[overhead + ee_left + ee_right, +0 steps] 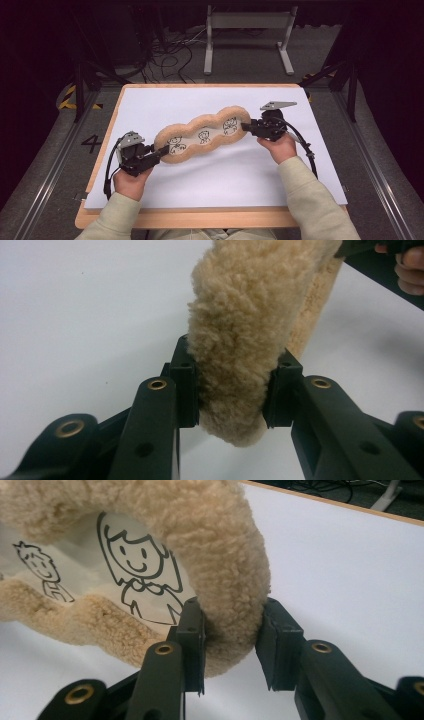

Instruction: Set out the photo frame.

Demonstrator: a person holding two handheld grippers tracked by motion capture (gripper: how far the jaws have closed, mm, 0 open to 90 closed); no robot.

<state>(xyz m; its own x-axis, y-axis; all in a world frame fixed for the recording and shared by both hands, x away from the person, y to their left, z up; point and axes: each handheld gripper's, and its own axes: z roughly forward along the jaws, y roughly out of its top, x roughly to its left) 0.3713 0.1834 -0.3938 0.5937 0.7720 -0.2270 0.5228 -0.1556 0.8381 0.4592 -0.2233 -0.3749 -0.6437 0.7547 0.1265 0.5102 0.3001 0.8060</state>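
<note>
Stretching between two grips: one fleecy mat [202,134] at frame centre, above the white sheet [225,175] | three cartoon figures on its face | left gripper [159,152] pinching its lower-left end, right gripper [247,126] pinching the upper-right rim, likely to keep it taut and level | one wooden board [190,218] beneath.

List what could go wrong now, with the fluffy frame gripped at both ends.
1. The left gripper and right gripper each pinch only the soft pile at the rim of the fluffy frame; the fleece could compress and slip free.
2. Pulling the ends apart might stretch or twist it.
3. If one end slips, it may drop onto the white sheet.
</note>
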